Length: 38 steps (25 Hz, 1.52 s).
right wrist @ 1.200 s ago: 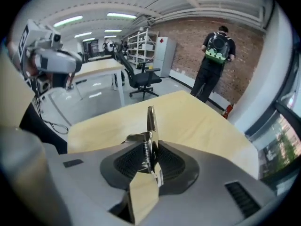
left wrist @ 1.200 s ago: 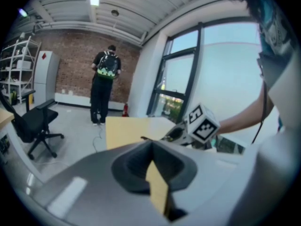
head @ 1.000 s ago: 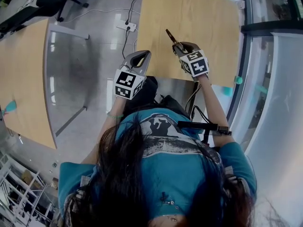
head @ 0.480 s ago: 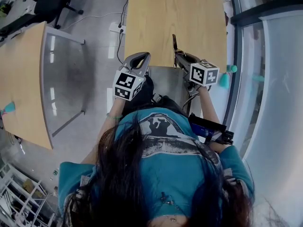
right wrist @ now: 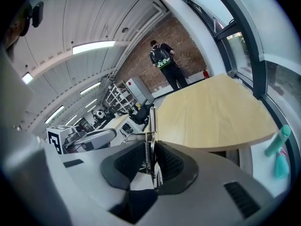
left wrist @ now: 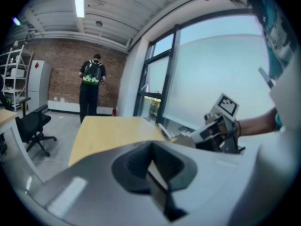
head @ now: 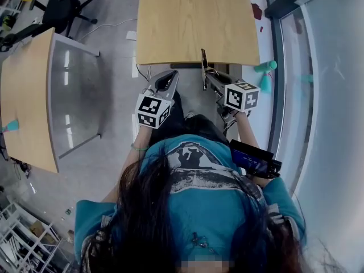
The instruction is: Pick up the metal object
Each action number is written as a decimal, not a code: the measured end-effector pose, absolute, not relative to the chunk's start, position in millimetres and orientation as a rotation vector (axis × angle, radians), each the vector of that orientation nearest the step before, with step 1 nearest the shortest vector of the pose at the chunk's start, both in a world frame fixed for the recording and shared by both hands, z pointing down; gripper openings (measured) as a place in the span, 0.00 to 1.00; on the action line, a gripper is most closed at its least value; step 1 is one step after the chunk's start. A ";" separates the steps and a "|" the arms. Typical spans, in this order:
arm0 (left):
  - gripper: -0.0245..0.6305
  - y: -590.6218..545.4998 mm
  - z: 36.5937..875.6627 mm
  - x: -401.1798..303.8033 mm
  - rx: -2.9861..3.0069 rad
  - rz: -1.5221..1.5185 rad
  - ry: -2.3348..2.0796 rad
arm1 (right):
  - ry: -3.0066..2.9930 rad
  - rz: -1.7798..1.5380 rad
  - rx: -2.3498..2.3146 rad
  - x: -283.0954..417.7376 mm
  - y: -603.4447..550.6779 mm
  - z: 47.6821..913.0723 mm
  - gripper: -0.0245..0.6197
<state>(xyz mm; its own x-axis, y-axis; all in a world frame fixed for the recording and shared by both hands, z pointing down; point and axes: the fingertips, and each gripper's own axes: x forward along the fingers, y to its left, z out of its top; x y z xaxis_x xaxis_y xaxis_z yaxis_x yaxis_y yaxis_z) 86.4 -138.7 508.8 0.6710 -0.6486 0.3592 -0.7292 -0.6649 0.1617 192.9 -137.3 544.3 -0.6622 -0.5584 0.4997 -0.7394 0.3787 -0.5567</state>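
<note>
The metal object (head: 203, 68), a thin clip-like tool with a coil spring, sticks up between the pads of my right gripper (head: 211, 83), which is shut on it. In the right gripper view the metal object (right wrist: 150, 126) stands upright in my right gripper (right wrist: 149, 160), just short of the wooden table's near edge (right wrist: 211, 119). My left gripper (head: 168, 79) hovers level with it on the left, shut with nothing in it. Its pads meet in the left gripper view (left wrist: 151, 163).
The wooden table (head: 193, 21) lies ahead of both grippers. A second table (head: 25, 95) stands at the left and an office chair (head: 62, 7) beyond it. Teal objects (head: 264, 75) lie by the window wall. A person with a backpack (right wrist: 162, 58) stands far off.
Both grippers have drawn back from over the table toward the body. The right gripper has carried the metal object off the tabletop and turned it more upright.
</note>
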 end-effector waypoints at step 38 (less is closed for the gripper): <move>0.04 56.8 505.1 -21.1 2.561 0.456 -1.125 | -2.400 1.218 1.032 69.1 42.0 545.4 0.18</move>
